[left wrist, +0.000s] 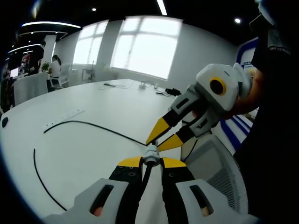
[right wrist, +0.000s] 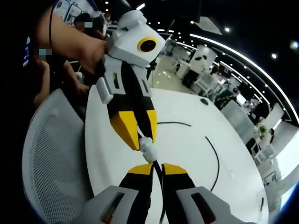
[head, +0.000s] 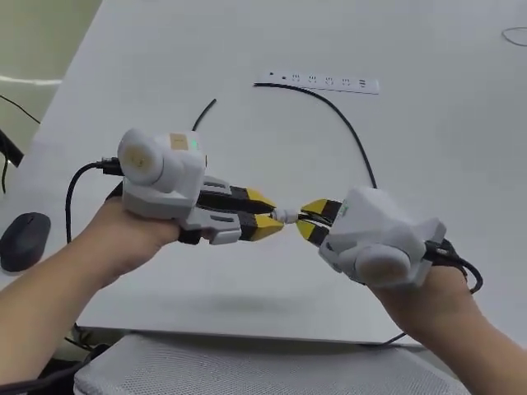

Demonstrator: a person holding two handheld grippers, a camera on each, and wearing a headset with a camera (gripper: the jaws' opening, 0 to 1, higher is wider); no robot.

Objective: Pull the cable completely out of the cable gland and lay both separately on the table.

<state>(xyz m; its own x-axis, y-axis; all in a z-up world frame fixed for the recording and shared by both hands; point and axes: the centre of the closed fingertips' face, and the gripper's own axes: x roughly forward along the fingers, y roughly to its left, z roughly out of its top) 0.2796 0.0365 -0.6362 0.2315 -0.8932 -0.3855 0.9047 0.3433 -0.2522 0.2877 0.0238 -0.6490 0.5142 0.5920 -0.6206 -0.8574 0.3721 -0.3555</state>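
While my left hand-held gripper (head: 276, 220) pinches the cable gland (head: 285, 216) above the near edge of the surface (head: 247, 271), my right hand-held gripper (head: 305, 220) seems clamped on the cable (head: 354, 136) just beside it. I should pull both straight apart along the cable's line, without twisting.

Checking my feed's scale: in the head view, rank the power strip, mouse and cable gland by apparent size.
1-2. power strip and mouse: too close to rank; the strip is longer, the mouse broader and nearer the camera.
3. cable gland: clearly smallest.
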